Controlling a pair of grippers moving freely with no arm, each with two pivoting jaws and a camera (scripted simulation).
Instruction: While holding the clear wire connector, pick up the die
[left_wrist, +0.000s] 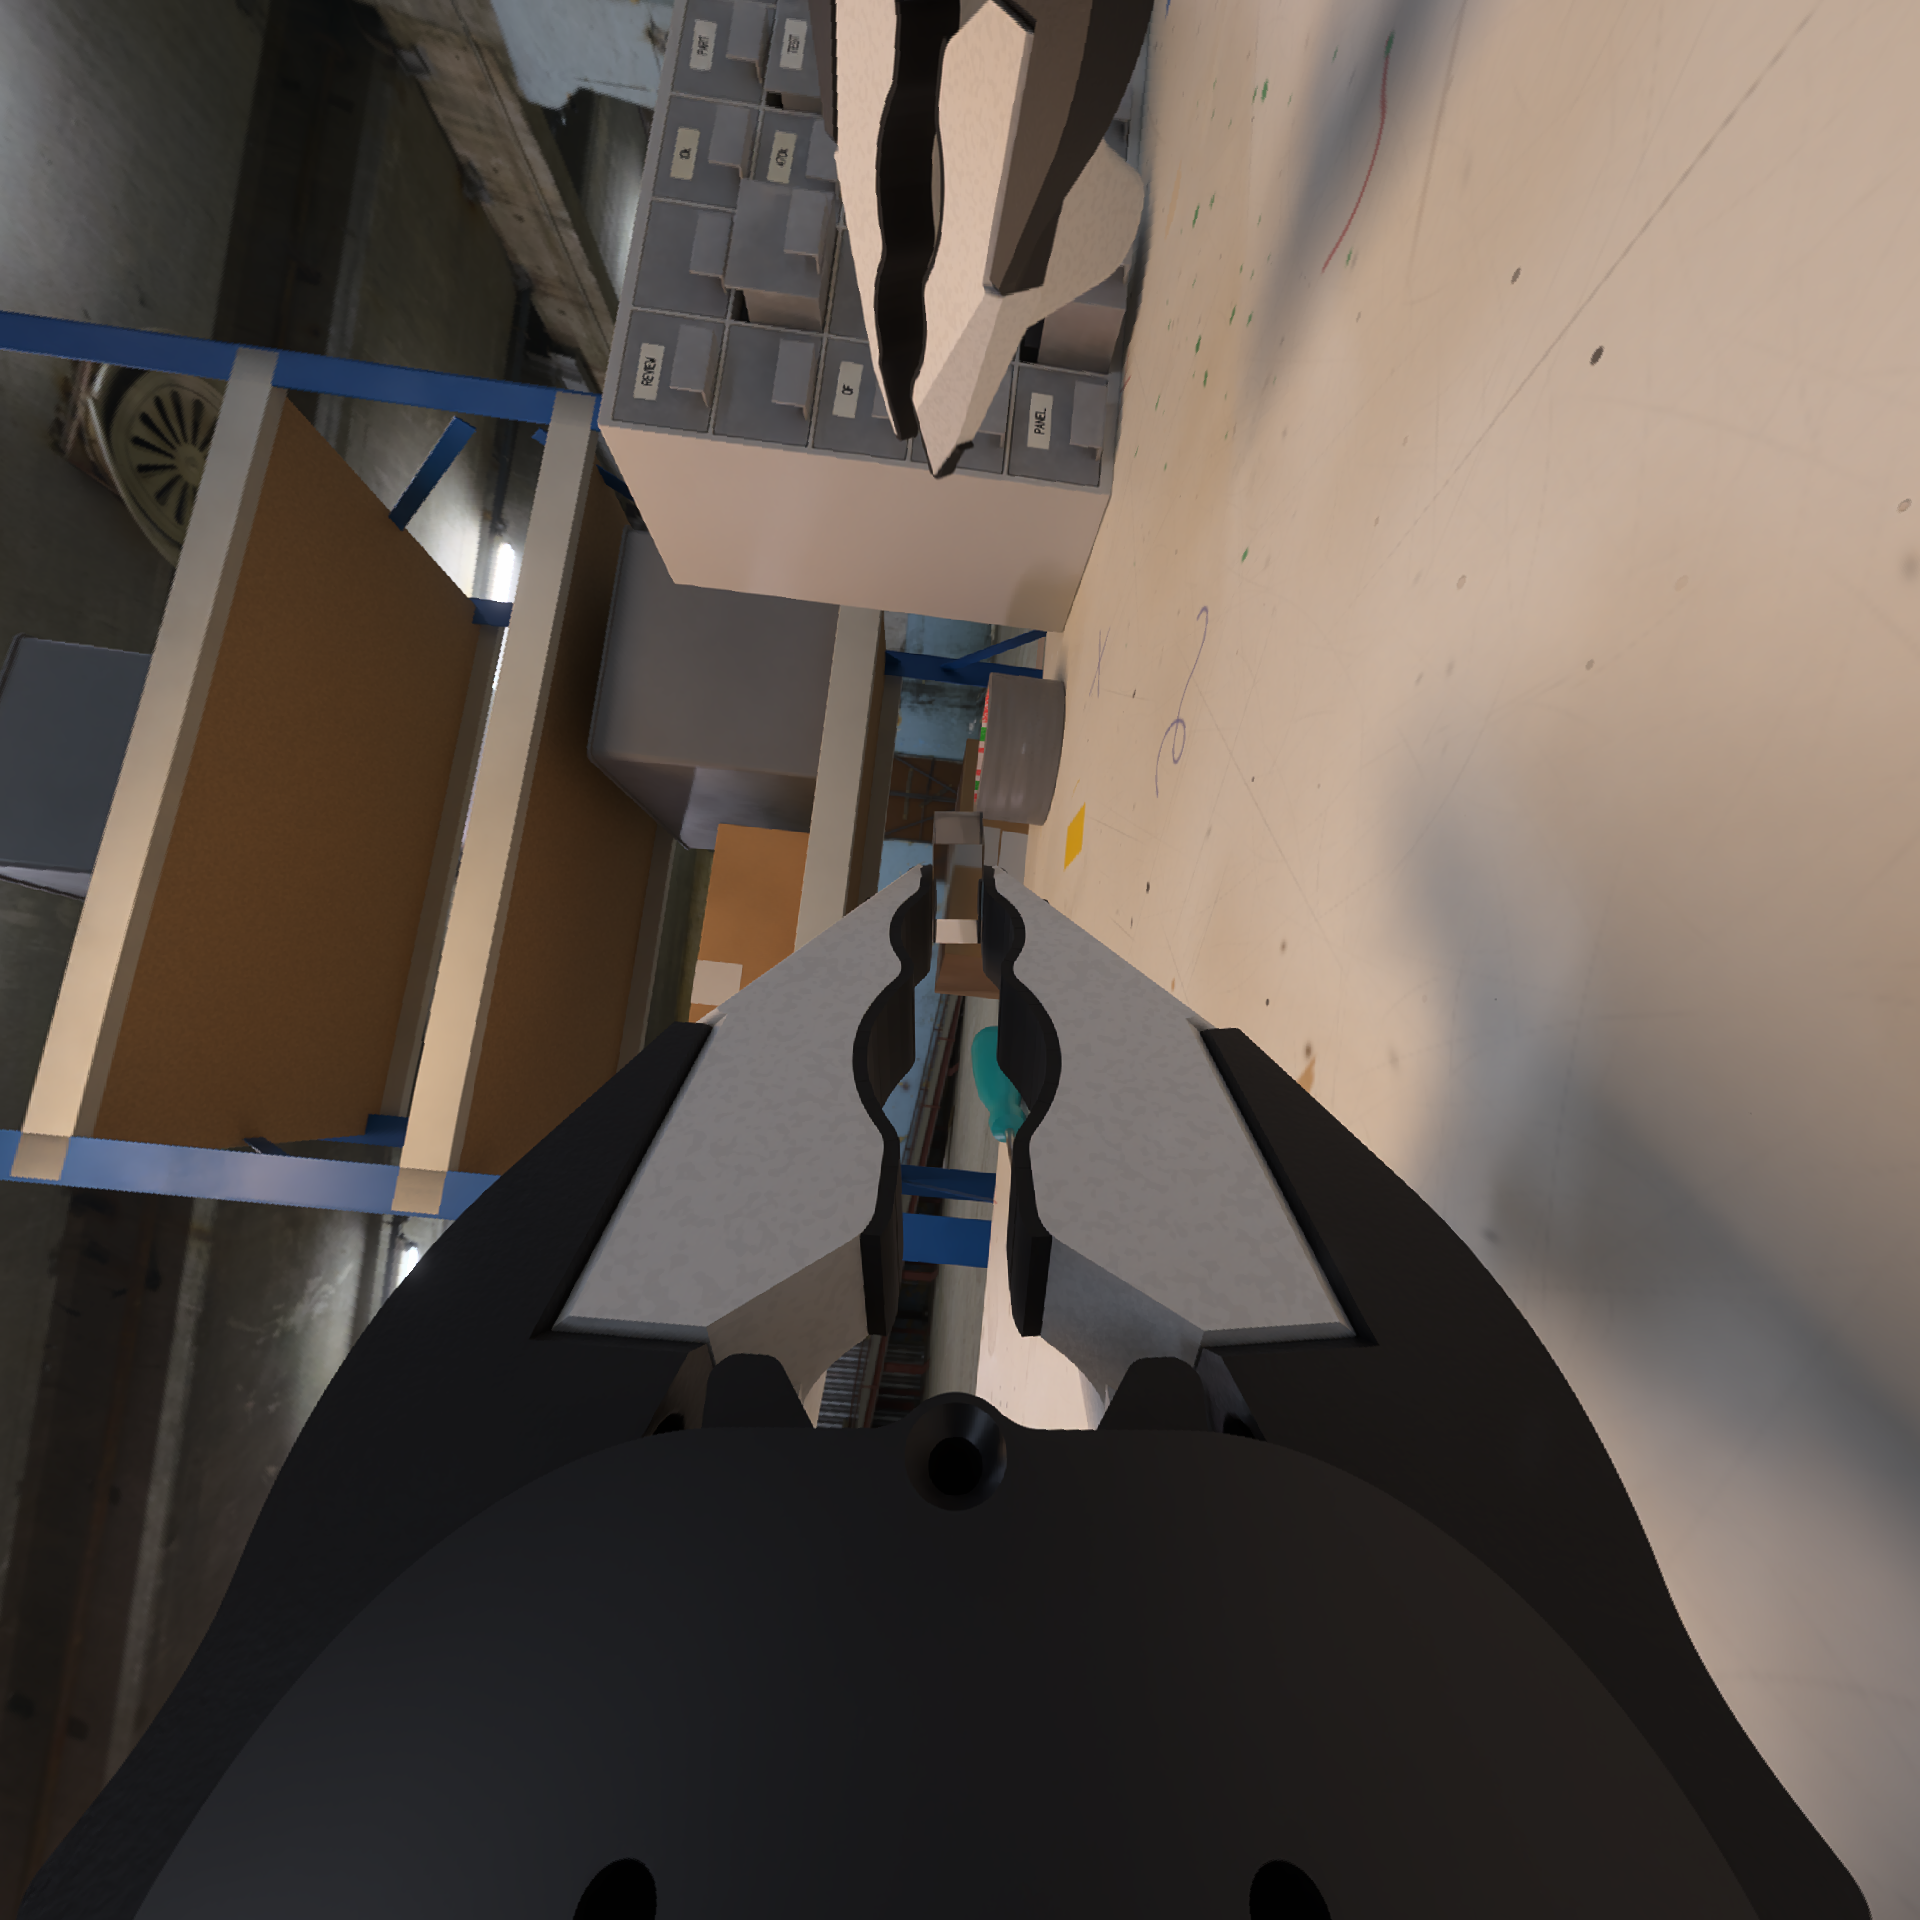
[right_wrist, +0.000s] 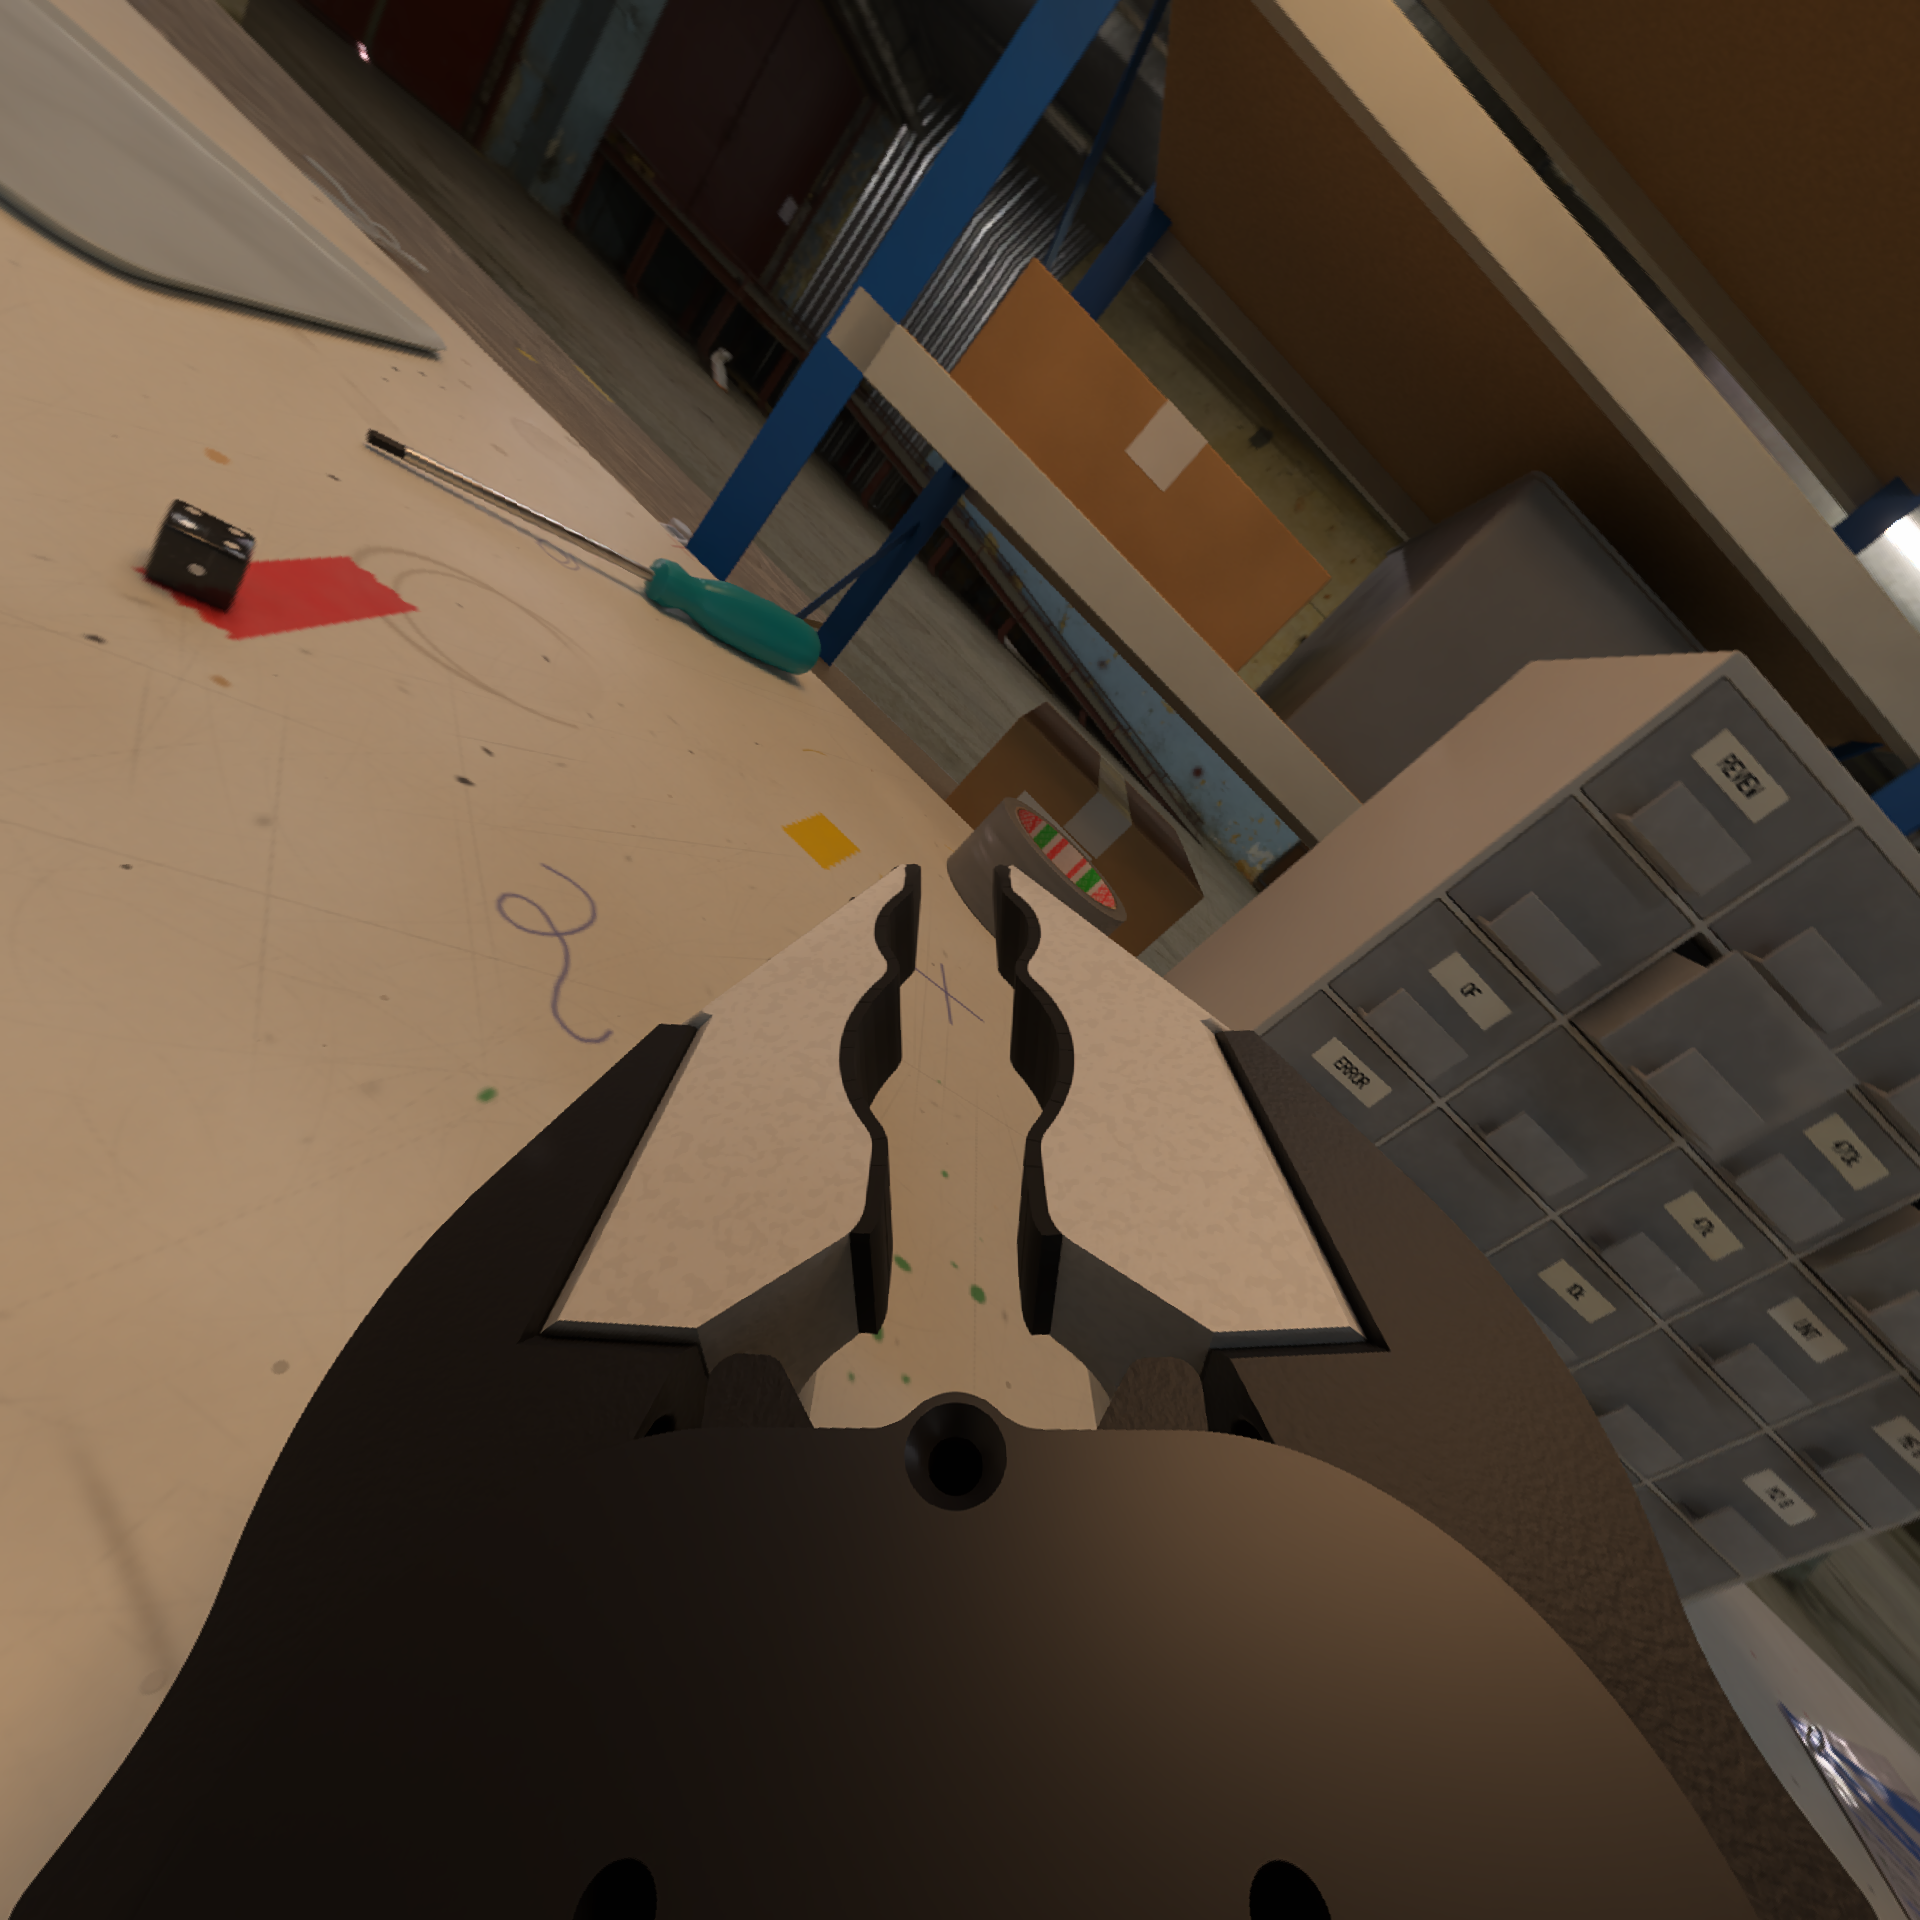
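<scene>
A: Where is the clear wire connector (left_wrist: 958, 914)?
B: Clamped between the left gripper (left_wrist: 956, 883) jaws at their tips, long axis pointing forward along them.
A: And the die (right_wrist: 200, 553)?
B: Black, sitting on the desk (right_wrist: 312, 935), partly over a red patch (right_wrist: 312, 597), well left of the right gripper (right_wrist: 956, 878), whose jaws are parted and hold nothing.
A: Any writing?
B: Small labels on the grey drawer cabinet (right_wrist: 1621, 1091).

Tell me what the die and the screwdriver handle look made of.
Die: looks like hard glossy black plastic, with sharp edges, pale pips and a faint sheen. Screwdriver handle: seems smooth teal plastic, evenly coloured with soft highlights; its shaft looks like thin grey metal.
</scene>
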